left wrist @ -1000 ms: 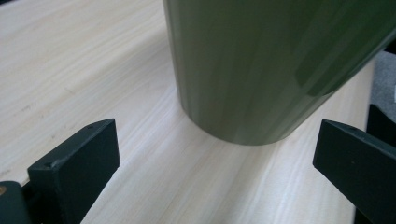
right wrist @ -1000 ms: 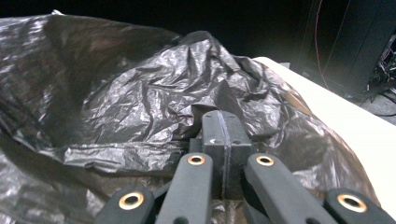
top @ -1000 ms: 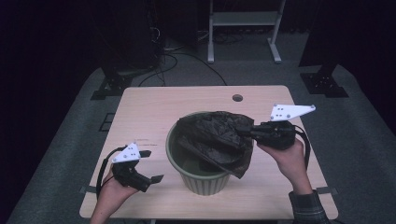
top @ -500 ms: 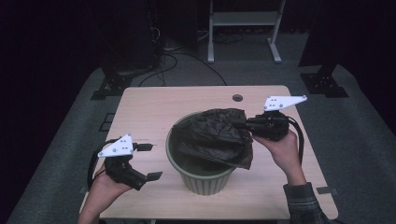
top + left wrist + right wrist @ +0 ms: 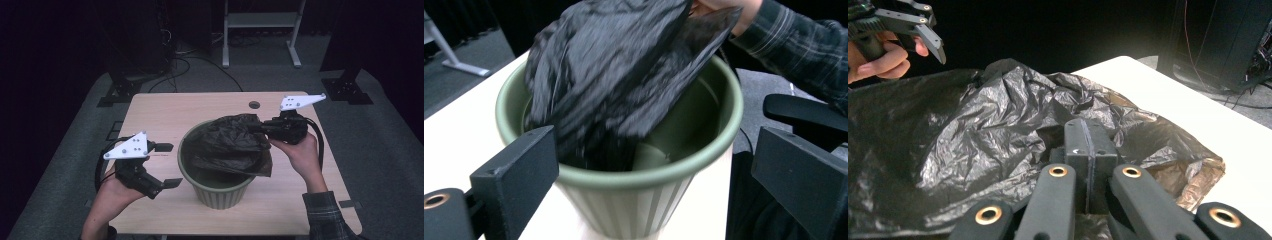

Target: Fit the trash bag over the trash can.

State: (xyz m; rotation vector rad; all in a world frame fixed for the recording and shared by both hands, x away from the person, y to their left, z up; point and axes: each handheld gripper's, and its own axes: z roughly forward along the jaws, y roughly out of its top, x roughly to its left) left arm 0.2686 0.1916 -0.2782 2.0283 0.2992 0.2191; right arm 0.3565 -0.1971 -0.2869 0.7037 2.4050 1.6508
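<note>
A ribbed green plastic pot (image 5: 220, 192) stands in the middle of the table. A crumpled black plastic bag (image 5: 230, 142) lies over its mouth and hangs partly inside. My right gripper (image 5: 257, 128) is shut on the bag's edge at the pot's far right rim. In the right gripper view the jaws (image 5: 1089, 145) are pressed together on the bag (image 5: 973, 130). My left gripper (image 5: 169, 165) hovers open to the left of the pot, holding nothing. Its view looks at the pot (image 5: 649, 200) and the bag (image 5: 614, 75) between its spread jaws.
The light wooden table (image 5: 165, 115) has a small round hole (image 5: 254, 105) near its far edge. Dark stands and cables crowd the floor behind the table, with a white metal frame (image 5: 260, 22) at the back. A plaid sleeve (image 5: 330, 215) comes in at the bottom right.
My left gripper has risen beside the pot, still open. My right gripper has shifted slightly toward the far side, taking the bag's edge with it.
</note>
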